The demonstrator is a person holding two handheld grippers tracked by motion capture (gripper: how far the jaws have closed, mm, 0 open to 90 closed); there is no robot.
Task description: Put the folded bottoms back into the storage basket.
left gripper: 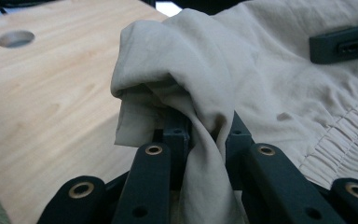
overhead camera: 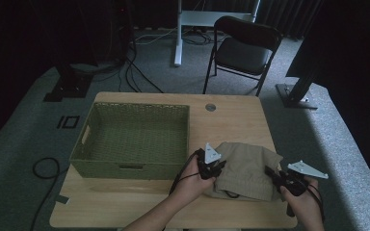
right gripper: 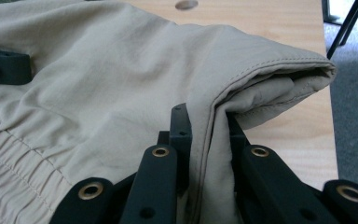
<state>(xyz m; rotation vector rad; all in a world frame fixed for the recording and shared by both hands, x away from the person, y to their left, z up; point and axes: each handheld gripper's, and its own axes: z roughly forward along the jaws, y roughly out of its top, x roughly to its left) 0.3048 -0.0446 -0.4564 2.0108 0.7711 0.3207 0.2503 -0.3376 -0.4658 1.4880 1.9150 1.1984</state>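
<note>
the jaws of the left gripper point(left gripper: 205, 135) are clamped on a bunched fold of a folded beige garment point(left gripper: 270, 88), and the jaws of the right gripper point(right gripper: 205, 126) pinch a stitched edge of it at the other side. seen from above, the garment point(overhead camera: 243, 168) lies folded on the wooden worktop point(overhead camera: 231, 115), between the two grippers and just right of an empty green woven basket point(overhead camera: 89, 154). judging by this, the folding looks done and both holds are set, but the lift and the move into the basket remain. a black chair point(overhead camera: 245, 48) stands beyond the worktop.
</note>
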